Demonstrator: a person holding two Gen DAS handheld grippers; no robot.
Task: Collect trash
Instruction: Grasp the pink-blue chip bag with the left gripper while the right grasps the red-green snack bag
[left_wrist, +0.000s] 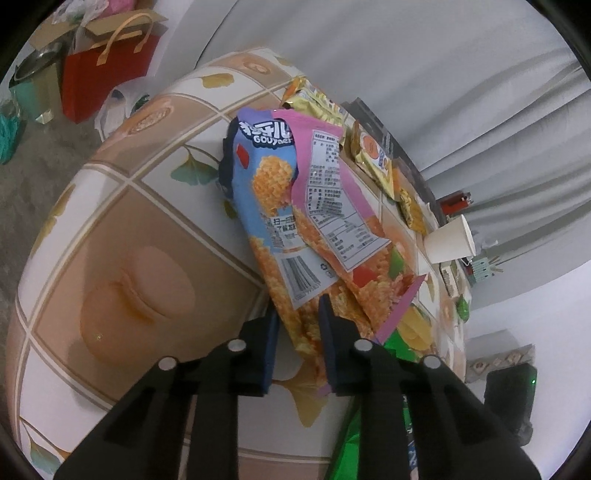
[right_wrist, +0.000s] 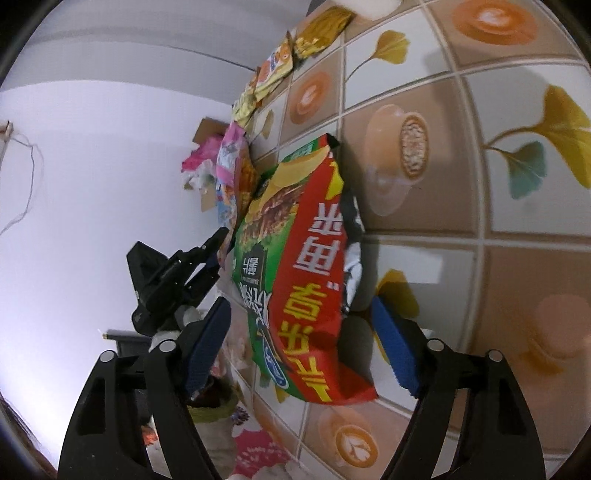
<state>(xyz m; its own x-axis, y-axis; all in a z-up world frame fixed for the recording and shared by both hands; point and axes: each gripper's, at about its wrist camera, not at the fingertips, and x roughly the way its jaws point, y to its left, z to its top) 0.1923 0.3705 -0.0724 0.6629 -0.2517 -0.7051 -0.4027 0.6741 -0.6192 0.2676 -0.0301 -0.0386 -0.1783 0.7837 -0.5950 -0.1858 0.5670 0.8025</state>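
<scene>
Pale curtains and a white wall close off the room behind the bench (left_wrist: 122, 229), which wears a slick oilcloth printed with coffee cups and ginkgo leaves. My left gripper (left_wrist: 297, 332) is clenched on the lower end of the blue-and-pink snack bag (left_wrist: 280, 192), pads pinching the crumpled film; the bag stands up from that pinch over the bench, its pink back panel with the nutrition table folded open across the blue front. My right gripper (right_wrist: 301, 332) is spread wide around the green-and-red chip bag (right_wrist: 295, 266), its fingers (right_wrist: 395, 343) on either side and apparently not yet touching; that bag lies on the bench near its edge, silver lining showing where it gapes. Both look empty, so I judge them nearly weightless, soft and crackly, with glossy film that will slip unless I catch a doubled fold or the sealed end seam. For the chip bag, the end nearest my fingers seems the surest hold. Smaller yellow wrappers (left_wrist: 373, 158) lie farther along with a paper cup (left_wrist: 450, 240), still to be gathered.
</scene>
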